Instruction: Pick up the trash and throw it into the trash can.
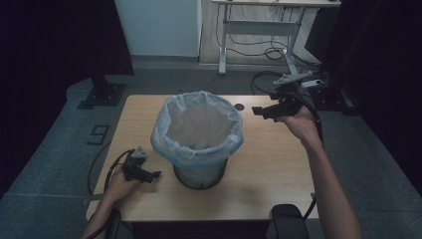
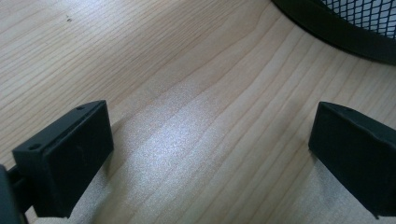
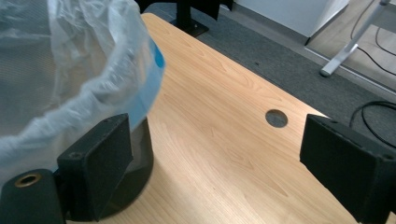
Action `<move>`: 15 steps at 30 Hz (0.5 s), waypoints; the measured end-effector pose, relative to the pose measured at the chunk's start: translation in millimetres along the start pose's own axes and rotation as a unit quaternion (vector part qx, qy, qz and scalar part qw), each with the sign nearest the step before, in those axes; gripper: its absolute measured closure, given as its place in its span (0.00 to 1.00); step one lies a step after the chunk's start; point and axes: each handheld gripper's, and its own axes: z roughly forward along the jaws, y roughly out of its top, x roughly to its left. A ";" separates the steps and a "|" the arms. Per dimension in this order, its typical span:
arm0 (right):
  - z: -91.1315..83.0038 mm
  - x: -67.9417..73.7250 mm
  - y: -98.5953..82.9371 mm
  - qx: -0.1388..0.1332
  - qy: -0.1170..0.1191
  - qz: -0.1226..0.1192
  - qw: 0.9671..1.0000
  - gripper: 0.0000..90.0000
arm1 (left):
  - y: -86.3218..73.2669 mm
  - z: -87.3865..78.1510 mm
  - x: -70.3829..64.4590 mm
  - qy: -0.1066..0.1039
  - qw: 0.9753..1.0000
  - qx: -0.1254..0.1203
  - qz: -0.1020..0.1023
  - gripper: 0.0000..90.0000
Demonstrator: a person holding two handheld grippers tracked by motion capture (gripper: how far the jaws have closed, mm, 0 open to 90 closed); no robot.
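High view: pale wooden desk (image 1: 278, 164) on grey carpet, dark curtains at both sides, a white-legged table (image 1: 259, 30) at twelve o'clock. Centre desk stands the mesh bin (image 1: 200, 174) with its plastic liner (image 1: 196, 127). Left claw (image 1: 149, 175) rests low at eight o'clock of the bin; right claw (image 1: 259, 110) hovers at two o'clock.

Left gripper view: jaws spread wide, nothing held, bare wood between, bin base (image 2: 336, 32) at one o'clock.

Right gripper view: jaws released and apart, liner (image 3: 70, 70) at ten o'clock, cable hole (image 3: 276, 118) near the desk's far edge.
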 end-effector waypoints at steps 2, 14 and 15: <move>-1.3 -2.6 -5.4 0.000 -0.006 0.003 1.000 0.09 | 0.0 0.0 0.0 0.000 1.000 0.000 0.000 0.00; 1.5 -10.0 -39.4 0.002 -0.025 0.011 1.000 0.09 | -0.2 -0.1 -0.2 0.001 1.000 0.000 -0.001 0.00; 2.6 -9.8 -42.5 0.003 -0.025 0.012 1.000 0.09 | -0.2 -0.2 -0.3 0.001 1.000 0.000 -0.001 0.00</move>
